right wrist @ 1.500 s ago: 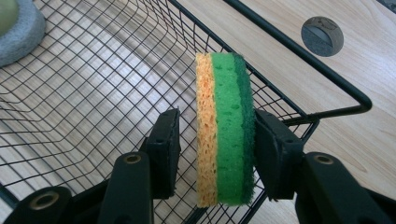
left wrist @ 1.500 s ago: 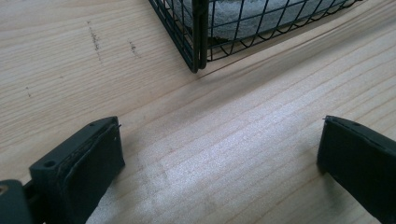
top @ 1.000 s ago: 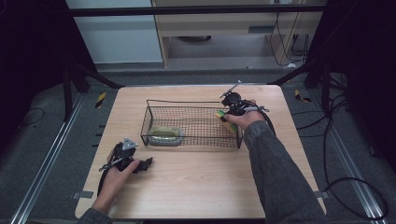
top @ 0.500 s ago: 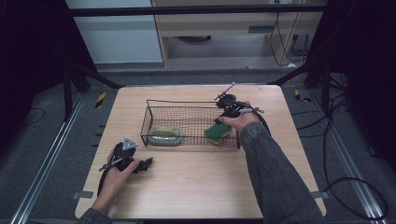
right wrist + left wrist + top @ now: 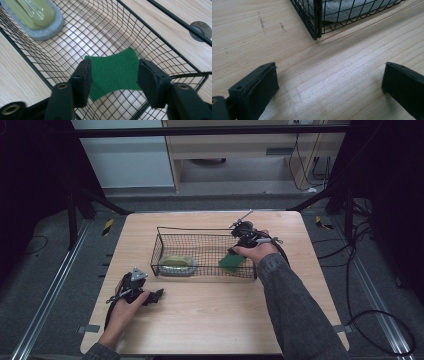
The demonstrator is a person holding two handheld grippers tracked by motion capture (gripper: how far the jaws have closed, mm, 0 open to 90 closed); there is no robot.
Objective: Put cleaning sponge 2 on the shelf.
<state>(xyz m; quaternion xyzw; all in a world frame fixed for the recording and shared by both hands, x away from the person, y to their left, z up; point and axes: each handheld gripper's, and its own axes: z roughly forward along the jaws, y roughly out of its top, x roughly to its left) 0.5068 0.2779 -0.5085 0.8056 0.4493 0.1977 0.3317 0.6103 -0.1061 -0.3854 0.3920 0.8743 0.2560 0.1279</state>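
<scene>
My right gripper (image 5: 113,75) is shut on a green scouring pad (image 5: 113,72), which bows between the jaws just above the mesh floor of the black wire basket (image 5: 160,45). From above, the pad (image 5: 232,262) hangs inside the basket's right end (image 5: 252,270) under the right gripper (image 5: 246,236). A grey sponge with a yellow-green top (image 5: 176,265) lies in the basket's left end, also the sponge (image 5: 35,17). My left gripper (image 5: 150,296) rests open on the table, jaws wide apart over bare wood (image 5: 329,82), near the basket's corner (image 5: 317,30).
The wooden table (image 5: 210,320) has free room in front of the basket and to its right. A small round dark hole (image 5: 201,28) sits in the tabletop beyond the basket. Black frame posts and cables stand around the table.
My right gripper carried the green pad from over the basket's right rim down and leftward into the basket. The left gripper stayed still.
</scene>
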